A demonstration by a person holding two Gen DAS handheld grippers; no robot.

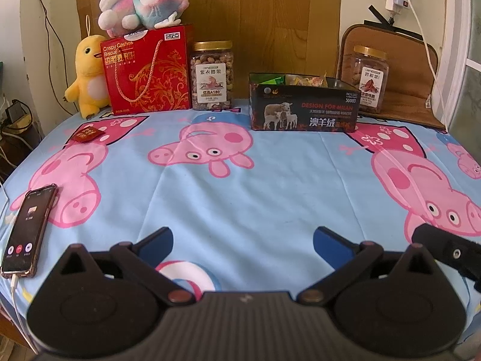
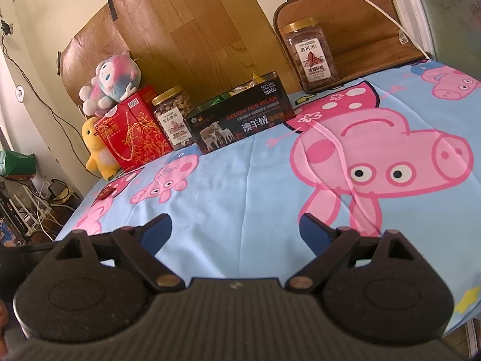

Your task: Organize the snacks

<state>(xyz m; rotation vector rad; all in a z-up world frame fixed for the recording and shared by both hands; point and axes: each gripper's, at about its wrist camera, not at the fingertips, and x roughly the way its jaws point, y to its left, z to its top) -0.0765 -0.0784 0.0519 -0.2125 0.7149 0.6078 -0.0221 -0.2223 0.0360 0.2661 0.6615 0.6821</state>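
On the cartoon-pig cloth (image 1: 240, 186) one red packet (image 1: 87, 134) lies loose, seemingly next for the black box (image 1: 303, 108). Left gripper (image 1: 243, 236) and right gripper (image 2: 236, 225) hover wide open, empty.

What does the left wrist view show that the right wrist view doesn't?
Only the left wrist view shows the phone lying at the near left of the cloth, cable plugged in, and a dark part of the other tool at its right edge. Only the right wrist view shows the floor clutter of cables left of the table. Both show the black box of snacks, two nut jars, the red gift box, both plush toys, the small red packet, and an open, empty hand-held gripper: left, right.
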